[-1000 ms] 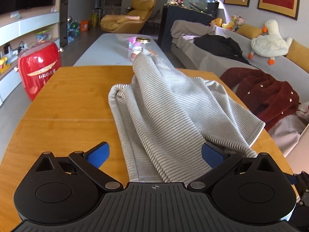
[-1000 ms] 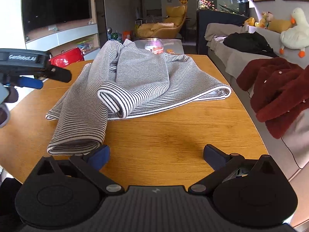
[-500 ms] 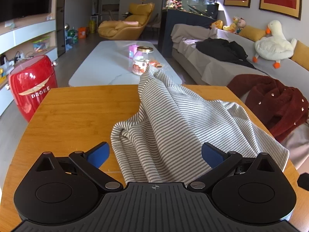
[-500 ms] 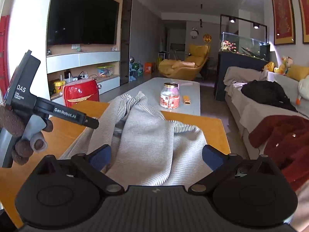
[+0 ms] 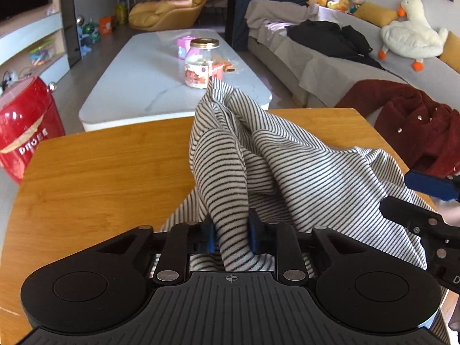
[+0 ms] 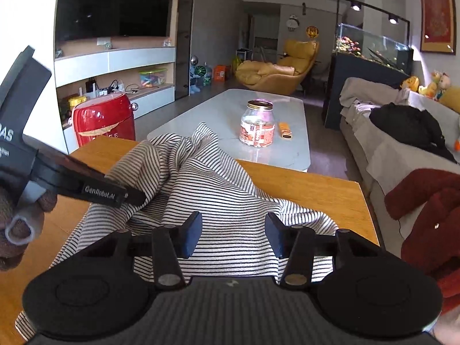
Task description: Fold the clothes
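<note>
A black-and-white striped garment (image 5: 302, 161) lies crumpled on the wooden table (image 5: 100, 172). My left gripper (image 5: 230, 237) is shut on a fold of it at the near edge, cloth bunched between the blue pads. In the right wrist view the striped garment (image 6: 218, 195) spreads under my right gripper (image 6: 233, 234), whose jaws stand partly open over the cloth with a wide gap between the fingers. The left gripper (image 6: 126, 197) shows there at the left, its tip pressed into the fabric. The right gripper's finger shows at the right edge of the left wrist view.
A white coffee table (image 5: 161, 74) with a glass jar (image 5: 201, 63) stands beyond the wooden table. A red appliance (image 5: 23, 126) sits at the left. A sofa with a dark red coat (image 5: 417, 126), black clothes and a plush duck is at the right.
My left gripper closed on a fold of the striped garment; it was open before. My right gripper narrowed from wide open and came down over the cloth. The garment is more bunched.
</note>
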Available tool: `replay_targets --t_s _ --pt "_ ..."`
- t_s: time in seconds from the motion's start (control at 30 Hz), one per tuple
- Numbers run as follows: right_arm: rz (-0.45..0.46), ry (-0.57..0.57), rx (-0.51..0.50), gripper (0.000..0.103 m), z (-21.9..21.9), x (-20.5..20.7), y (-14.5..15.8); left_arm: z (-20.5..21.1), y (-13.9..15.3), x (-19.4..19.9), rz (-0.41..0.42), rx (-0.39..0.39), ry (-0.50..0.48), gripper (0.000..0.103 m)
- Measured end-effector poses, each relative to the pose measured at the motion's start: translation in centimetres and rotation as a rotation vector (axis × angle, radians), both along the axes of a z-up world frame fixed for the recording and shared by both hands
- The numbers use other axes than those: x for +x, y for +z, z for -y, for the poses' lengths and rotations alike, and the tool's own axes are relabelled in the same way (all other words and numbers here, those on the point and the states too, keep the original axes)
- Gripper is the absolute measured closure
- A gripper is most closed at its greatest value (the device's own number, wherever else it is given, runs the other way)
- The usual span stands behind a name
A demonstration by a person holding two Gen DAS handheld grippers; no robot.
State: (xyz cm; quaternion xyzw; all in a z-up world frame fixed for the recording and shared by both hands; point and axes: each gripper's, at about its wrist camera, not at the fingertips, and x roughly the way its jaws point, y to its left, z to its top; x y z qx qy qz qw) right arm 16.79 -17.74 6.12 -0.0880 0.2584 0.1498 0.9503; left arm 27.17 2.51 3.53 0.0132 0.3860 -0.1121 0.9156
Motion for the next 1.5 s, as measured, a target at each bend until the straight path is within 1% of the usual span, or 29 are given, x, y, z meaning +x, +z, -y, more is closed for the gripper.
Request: replay_targets --t_s 0.03,0.1,0.13,0.17,0.2,0.27,0.3,0.37,0.43,0.47,0.5,0.6,0.67,0.77,0.83,0.9,0.97,1.03,1.1,1.13,1.23,1.27,1.3,1.33,1.37,1.4,1.43,1.47,1.5 --pt "0.008 0.009 -0.02 0.052 -0.9 0.3 0.0 -0.5 0.6 0.1 0.016 -0.008 0.003 0.088" --pt "0.001 0.019 -0.038 0.052 -2.8 1.3 -0.2 -1.4 2.1 0.3 0.06 -0.01 0.021 0.09" --pt "-0.017 0.026 -0.039 0.052 -3.6 2.2 -0.5 -1.8 2.7 0.4 0.088 0.003 0.037 0.09" --pt "-0.034 0.033 -0.04 0.048 -4.5 3.1 -0.7 -2.3 3.2 0.5 0.114 0.018 0.054 0.09" --pt "-0.055 0.041 -0.045 0.045 -5.3 4.0 -1.1 -2.8 3.4 0.7 0.125 0.033 0.07 0.09" --pt "-0.105 0.06 -0.092 0.045 -6.8 6.0 -2.4 -3.7 3.4 1.0 0.134 0.064 0.098 0.09" --pt "-0.116 0.071 -0.13 0.059 -7.3 6.6 -3.1 -4.1 3.4 1.2 0.138 0.079 0.111 0.09" --pt "-0.056 0.091 -0.262 0.09 -7.4 6.9 -3.6 -5.0 3.0 1.7 0.15 0.124 0.137 0.092" --pt "0.059 0.058 -0.339 0.091 -5.6 6.8 -2.6 -6.1 2.6 2.1 0.162 0.165 0.163 0.094" --pt "0.11 -0.012 -0.374 0.096 -4.1 7.3 -2.0 -6.6 2.3 2.4 0.163 0.177 0.175 0.094" --pt "0.129 -0.082 -0.399 0.097 -2.6 8.3 -1.7 -7.1 2.1 2.7 0.161 0.185 0.188 0.094" --pt "0.09 -0.217 -0.378 0.097 1.5 11.2 -1.3 -8.3 1.7 4.1 0.152 0.202 0.218 0.094" --pt "0.023 -0.232 -0.323 0.097 3.1 12.3 -1.8 -8.3 1.5 4.6 0.157 0.21 0.215 0.094" --pt "-0.083 -0.211 -0.223 0.097 4.0 12.6 -3.3 -7.7 1.1 4.5 0.161 0.249 0.208 0.094" --pt "-0.117 -0.194 -0.184 0.098 4.3 11.5 -4.2 -7.6 0.8 4.3 0.156 0.27 0.203 0.094" --pt "-0.135 -0.161 -0.146 0.098 4.9 9.5 -4.2 -8.0 0.7 3.6 0.146 0.28 0.194 0.094" --pt "-0.181 -0.106 -0.077 0.098 5.7 6.9 -3.6 -9.0 0.7 2.1 0.137 0.289 0.174 0.094" --pt "-0.192 -0.058 -0.05 0.099 6.3 4.2 -2.8 -10.0 0.8 0.9 0.135 0.3 0.161 0.094" --pt "-0.145 -0.043 -0.064 0.099 6.5 2.3 -1.6 -10.7 0.8 0.4 0.143 0.316 0.165 0.091" --pt "-0.099 -0.051 -0.075 0.099 6.4 1.9 -0.7 -11.1 0.8 0.1 0.148 0.324 0.167 0.094" --pt "0.086 -0.094 -0.164 0.099 5.3 2.4 2.4 -12.0 1.8 1.3 0.174 0.3 0.257 0.093" --pt "0.127 -0.101 -0.213 0.098 4.7 3.2 3.1 -11.9 2.3 1.2 0.184 0.284 0.261 0.092" --pt "0.134 -0.107 -0.223 0.098 4.5 4.2 3.7 -11.6 2.8 0.7 0.194 0.265 0.248 0.092" --pt "0.126 -0.117 -0.203 0.098 4.6 5.2 4.3 -11.2 3.2 0.2 0.205 0.246 0.234 0.085" --pt "0.117 -0.124 -0.181 0.097 4.7 6.1 4.9 -10.8 3.7 -0.2 0.215 0.227 0.221 0.072" --pt "0.106 -0.125 -0.158 0.092 5.0 6.5 5.4 -10.4 4.2 -0.7 0.225 0.208 0.208 0.063" --pt "0.102 -0.126 -0.138 0.088 5.3 6.5 5.8 -10.1 4.7 -1.2 0.235 0.189 0.194 0.046" --pt "0.098 -0.123 -0.12 0.078 5.7 6.1 6.2 -9.7 5.2 -1.6 0.246 0.17 0.181 0.034" --pt "0.093 -0.117 -0.102 0.067 6.1 5.5 6.5 -8.8 5.5 -2.6 0.259 0.163 0.143 0.03"
